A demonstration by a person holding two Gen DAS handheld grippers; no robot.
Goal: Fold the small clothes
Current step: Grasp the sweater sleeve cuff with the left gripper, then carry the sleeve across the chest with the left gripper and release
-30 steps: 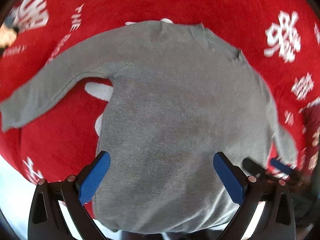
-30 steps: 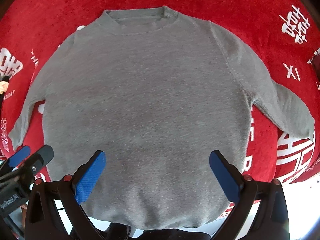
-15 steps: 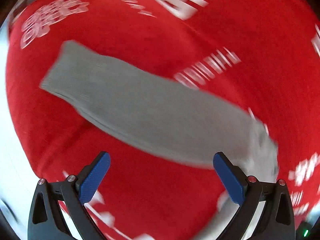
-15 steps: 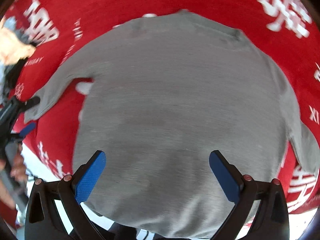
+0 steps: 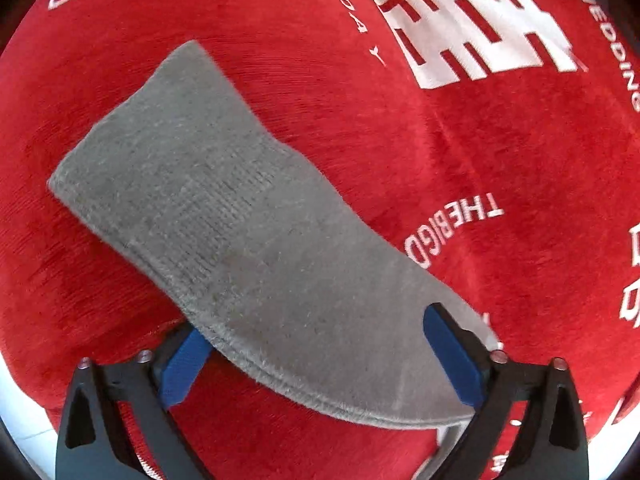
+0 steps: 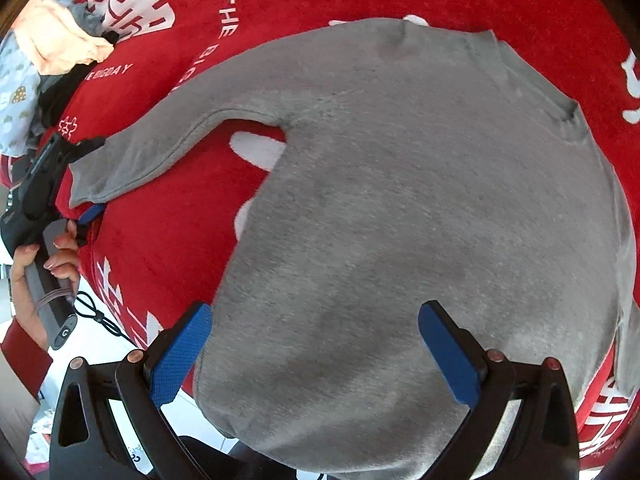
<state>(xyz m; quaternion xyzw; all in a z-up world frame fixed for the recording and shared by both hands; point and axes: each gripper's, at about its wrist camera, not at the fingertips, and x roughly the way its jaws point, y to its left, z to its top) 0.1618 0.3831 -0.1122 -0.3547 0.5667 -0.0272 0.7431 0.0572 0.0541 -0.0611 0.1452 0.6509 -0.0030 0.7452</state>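
Now the left hand-held gripper (image 5: 312, 356) has swung from the grey sweater's (image 6: 420, 208) body to its sleeve (image 5: 224, 216), jaws closing around it (not yet pinching), ready to fold inward; the right hand-held gripper (image 6: 316, 356) hovers open above the hem on the red-covered desk (image 5: 440, 160).

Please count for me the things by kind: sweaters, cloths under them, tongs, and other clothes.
Grey sweater: 1
Red printed cloth: 1
Tongs: 2 (left tongs, closing with the sleeve between them; right tongs, open)
Heap of other clothes: 1, pieces not countable
Total: 5
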